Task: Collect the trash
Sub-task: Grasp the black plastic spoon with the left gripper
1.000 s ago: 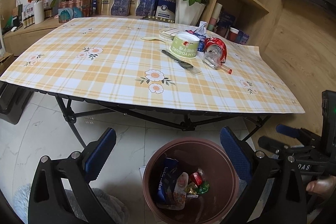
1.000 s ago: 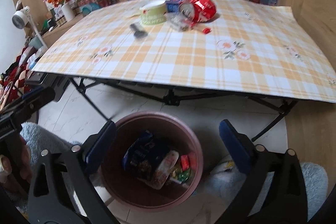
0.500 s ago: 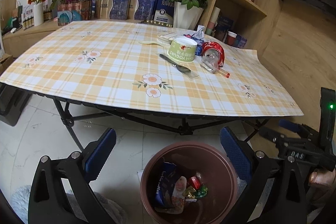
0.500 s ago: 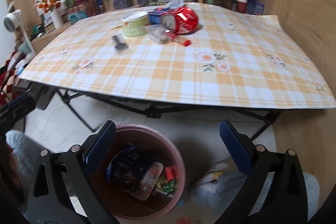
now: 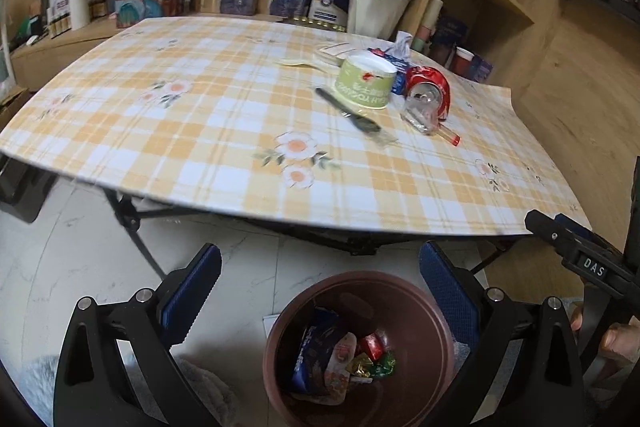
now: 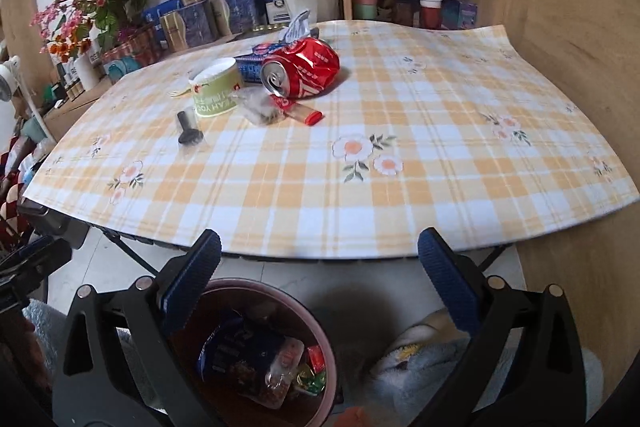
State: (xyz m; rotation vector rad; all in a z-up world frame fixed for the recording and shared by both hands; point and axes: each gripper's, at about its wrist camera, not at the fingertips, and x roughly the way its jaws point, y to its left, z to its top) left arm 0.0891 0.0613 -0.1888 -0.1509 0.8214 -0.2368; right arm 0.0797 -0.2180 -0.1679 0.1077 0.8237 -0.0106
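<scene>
My left hand-held gripper (image 5: 319,279) and right hand-held gripper (image 6: 319,265), both wide and empty, hang over the bin (image 5: 436,323) below the table's (image 6: 400,187) near edge, free to fetch the crushed can (image 6: 304,71).

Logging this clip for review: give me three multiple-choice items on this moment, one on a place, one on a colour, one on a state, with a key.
1. Where does the round brown plastic trash bin stand?
A. on the table
B. on the floor in front of the table
C. on the wooden shelf

2. What colour is the crushed metal soda can lying on the yellow checked tablecloth?
A. red
B. green
C. silver-blue

3. How do the left gripper and right gripper stand?
A. both shut on trash
B. one holds the can
C. both open, holding nothing

Key: 1 B, it sits on the floor below the table edge; 2 A, its body is red; 3 C, each gripper's blue pads are wide apart with nothing between.
</scene>
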